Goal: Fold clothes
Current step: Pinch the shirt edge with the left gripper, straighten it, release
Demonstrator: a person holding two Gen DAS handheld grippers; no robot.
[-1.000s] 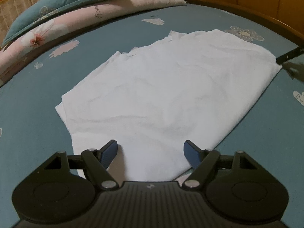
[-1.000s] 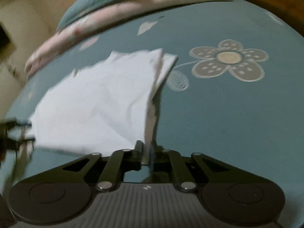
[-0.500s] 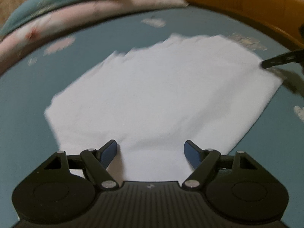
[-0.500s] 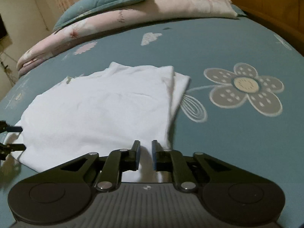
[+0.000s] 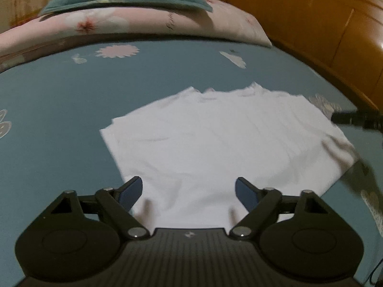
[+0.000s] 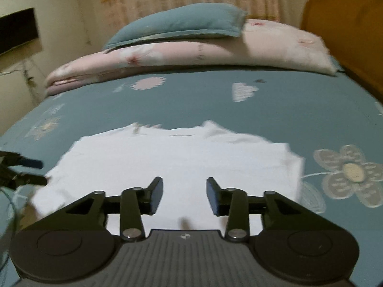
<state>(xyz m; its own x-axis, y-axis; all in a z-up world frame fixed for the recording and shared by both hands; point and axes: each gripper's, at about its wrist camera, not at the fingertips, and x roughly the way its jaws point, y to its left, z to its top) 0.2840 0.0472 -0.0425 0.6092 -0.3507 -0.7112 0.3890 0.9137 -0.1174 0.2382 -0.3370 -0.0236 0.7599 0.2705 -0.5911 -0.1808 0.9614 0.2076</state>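
A white folded garment (image 5: 215, 141) lies flat on the teal bedsheet (image 5: 59, 110); it also shows in the right wrist view (image 6: 172, 160). My left gripper (image 5: 189, 191) is open and empty, just above the garment's near edge. My right gripper (image 6: 184, 193) is open and empty, over the garment's near edge. The right gripper's fingertips (image 5: 354, 119) show at the garment's right side in the left wrist view. The left gripper's fingertips (image 6: 31, 169) show at the garment's left side in the right wrist view.
A folded pink floral quilt (image 6: 191, 52) with a teal pillow (image 6: 177, 26) on top lies at the far end of the bed. A wooden headboard (image 5: 323, 28) runs along the right. The sheet has flower prints (image 6: 352, 169).
My right gripper has let go of the garment's corner and opened. Both grippers have pulled back and tilted up, so the quilt and pillow now show in both views.
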